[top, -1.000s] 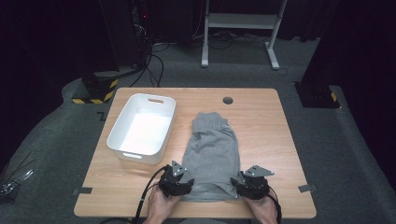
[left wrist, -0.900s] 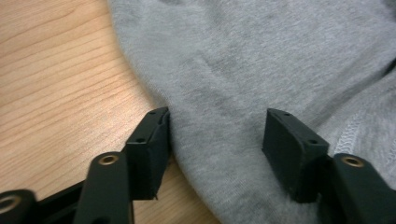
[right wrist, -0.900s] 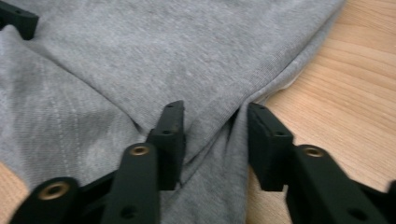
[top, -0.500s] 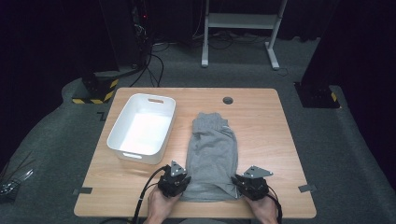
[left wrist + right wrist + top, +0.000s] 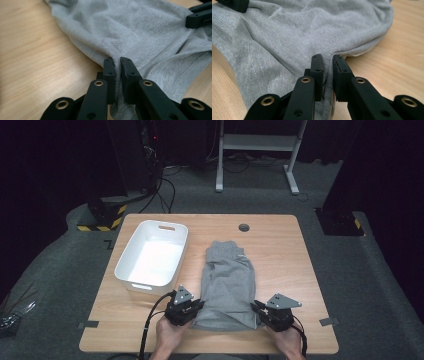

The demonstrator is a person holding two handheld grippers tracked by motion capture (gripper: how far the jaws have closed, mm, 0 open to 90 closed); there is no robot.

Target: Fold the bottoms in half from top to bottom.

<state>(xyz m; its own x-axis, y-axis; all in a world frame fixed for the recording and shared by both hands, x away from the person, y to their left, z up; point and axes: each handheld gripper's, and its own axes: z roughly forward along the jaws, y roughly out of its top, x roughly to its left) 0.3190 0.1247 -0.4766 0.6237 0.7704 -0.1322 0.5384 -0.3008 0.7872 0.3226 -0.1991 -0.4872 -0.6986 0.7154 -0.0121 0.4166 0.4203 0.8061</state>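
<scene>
A grey folded garment [image 5: 227, 280] lies lengthwise on the wooden table [image 5: 280, 250], its hem toward the near edge. My left gripper [image 5: 196, 309] is shut on the garment's near left corner, and the fabric [image 5: 140, 32] bunches between its jaws. At the near right corner, my right gripper [image 5: 256, 312] is shut on the cloth [image 5: 302, 32], which puckers where the jaws pinch it. The other gripper's black tip [image 5: 198, 16] shows across the fabric in the left gripper view. Both hands hold the grippers at the table's front edge.
A white plastic bin [image 5: 152, 255] stands on the table left of the garment. A round cable hole [image 5: 244, 227] sits near the far edge. Grey carpet, cables and a white desk frame [image 5: 260, 150] lie beyond the table.
</scene>
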